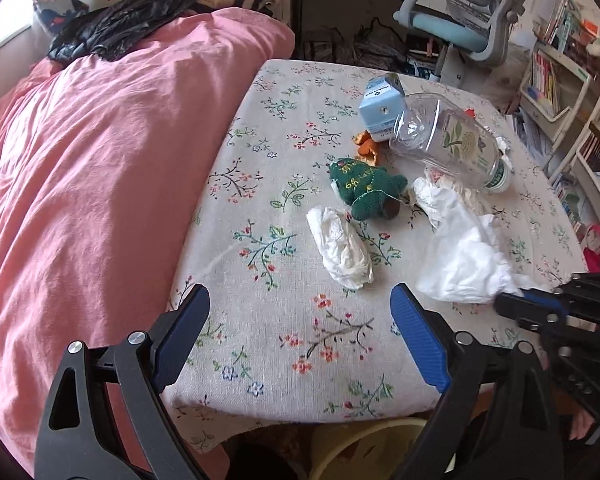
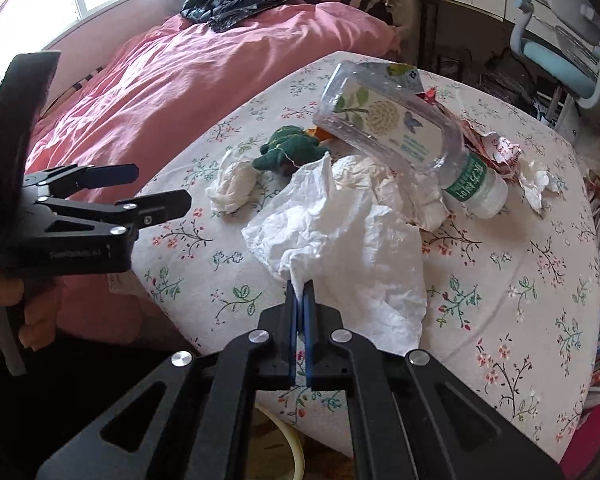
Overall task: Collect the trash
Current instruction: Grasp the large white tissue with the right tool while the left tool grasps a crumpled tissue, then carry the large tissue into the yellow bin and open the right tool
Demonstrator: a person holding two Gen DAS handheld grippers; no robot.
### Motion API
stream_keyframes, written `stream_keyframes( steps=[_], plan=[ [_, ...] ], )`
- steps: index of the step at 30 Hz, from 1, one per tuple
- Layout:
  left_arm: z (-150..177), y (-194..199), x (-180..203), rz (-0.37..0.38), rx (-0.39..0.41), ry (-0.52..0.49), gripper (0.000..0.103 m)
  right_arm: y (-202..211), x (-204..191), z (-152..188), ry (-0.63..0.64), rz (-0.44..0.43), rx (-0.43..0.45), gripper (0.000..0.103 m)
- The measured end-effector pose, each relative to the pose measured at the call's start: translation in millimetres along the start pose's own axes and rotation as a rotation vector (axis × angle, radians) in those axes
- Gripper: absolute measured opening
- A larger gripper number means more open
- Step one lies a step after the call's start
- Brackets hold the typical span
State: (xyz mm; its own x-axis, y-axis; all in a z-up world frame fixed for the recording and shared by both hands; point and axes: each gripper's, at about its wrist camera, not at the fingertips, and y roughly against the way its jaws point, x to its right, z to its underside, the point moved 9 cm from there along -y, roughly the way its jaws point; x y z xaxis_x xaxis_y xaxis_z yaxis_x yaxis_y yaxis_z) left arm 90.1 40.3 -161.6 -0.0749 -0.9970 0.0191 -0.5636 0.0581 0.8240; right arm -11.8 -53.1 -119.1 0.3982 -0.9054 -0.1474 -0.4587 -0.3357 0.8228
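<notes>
Trash is scattered across the floral tablecloth (image 1: 284,320): a big crumpled white tissue (image 2: 340,240) near the front edge, a smaller wadded tissue (image 1: 340,248) to its left, and a clear plastic bottle (image 1: 448,140) lying on its side further back, looking empty through its walls. Behind the bottle stands a pale blue carton (image 1: 380,108), with a scrap of orange peel (image 1: 366,146) at its foot and a green plush toy (image 1: 364,190) just in front. Below the table's near edge a pale yellow bin rim (image 1: 364,436) peeks out; what is in it cannot be made out.

Over on the right wrist view, we get torn red-and-white wrappers (image 2: 496,148) and another tissue scrap (image 2: 536,184) beyond the bottle's green-labelled neck, mostly hidden from the left camera. The left view alone shows the carton's face clearly.

Right gripper (image 2: 300,288) has its blue pads pressed together, pinching the near corner of the big tissue, which lies on the cloth. Left gripper (image 1: 300,300) is spread wide, holding nothing, above the cloth just short of the wadded tissue. A pink duvet (image 1: 100,160) covers the bed alongside.
</notes>
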Motion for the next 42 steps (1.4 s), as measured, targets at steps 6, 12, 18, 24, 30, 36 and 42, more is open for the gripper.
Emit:
stream_keyframes(
  steps=[6,12,18,24,30,36,42],
  plan=[
    [-18.9,-20.5,7.1,-0.019,0.006,-0.013,0.088,7.3,15.0,1.4,-0.08,-0.01,0.032,0.003],
    [-12.3,-39.0,24.5,0.02,-0.048,-0.088,0.035,9.8,16.8,-12.7,-0.115,-0.024,0.079,0.004],
    [-11.9,-24.7,29.1,0.073,-0.017,-0.081,0.016,8.1,14.4,-13.5,-0.117,-0.018,0.088,0.004],
    [-17.9,-2.9,14.3,0.127,0.036,0.018,0.016,17.9,17.2,-14.9,-0.147,-0.026,0.129,0.004],
    [-20.4,8.7,1.1,0.139,0.07,0.077,0.016,21.4,11.5,-17.6,-0.144,-0.032,0.154,0.004],
    [-19.1,14.1,-0.9,0.132,0.084,0.086,0.016,26.4,9.0,-17.9,-0.141,-0.035,0.176,0.004],
    [-16.2,17.9,1.8,0.132,0.086,0.081,0.016,32.4,7.9,-17.9,-0.143,-0.042,0.195,0.004]
  ],
)
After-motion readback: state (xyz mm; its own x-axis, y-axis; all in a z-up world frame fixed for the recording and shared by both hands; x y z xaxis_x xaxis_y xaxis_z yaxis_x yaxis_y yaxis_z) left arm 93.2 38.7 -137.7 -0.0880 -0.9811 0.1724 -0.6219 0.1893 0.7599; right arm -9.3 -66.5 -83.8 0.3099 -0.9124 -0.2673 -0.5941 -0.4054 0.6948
